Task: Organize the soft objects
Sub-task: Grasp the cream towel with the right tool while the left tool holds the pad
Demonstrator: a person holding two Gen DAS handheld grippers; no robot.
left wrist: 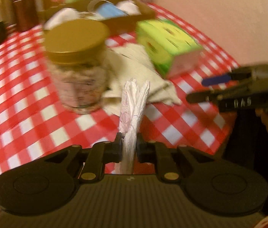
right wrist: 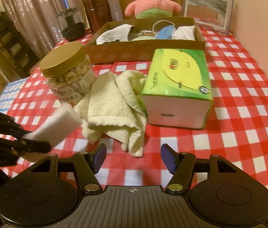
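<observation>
Red-and-white checked cloth covers my worktop, with curtains at the back left. My left tongs are pinching a white soft packet — it stands up between the two fingers in the left wrist view, and in the right wrist view it shows as a pale block held above the cloth, just in front of the jar. Beside it a cream towel lies crumpled on the cloth, between a gold-lidded jar of snacks and a green tissue box, touching the box. Behind them sits a brown cardboard tray holding white and blue cloths; a pink plush star stands behind its far wall. My right tongs are spread wide with nothing between them — held low over the cloth, pointing at the towel's near edge.
</observation>
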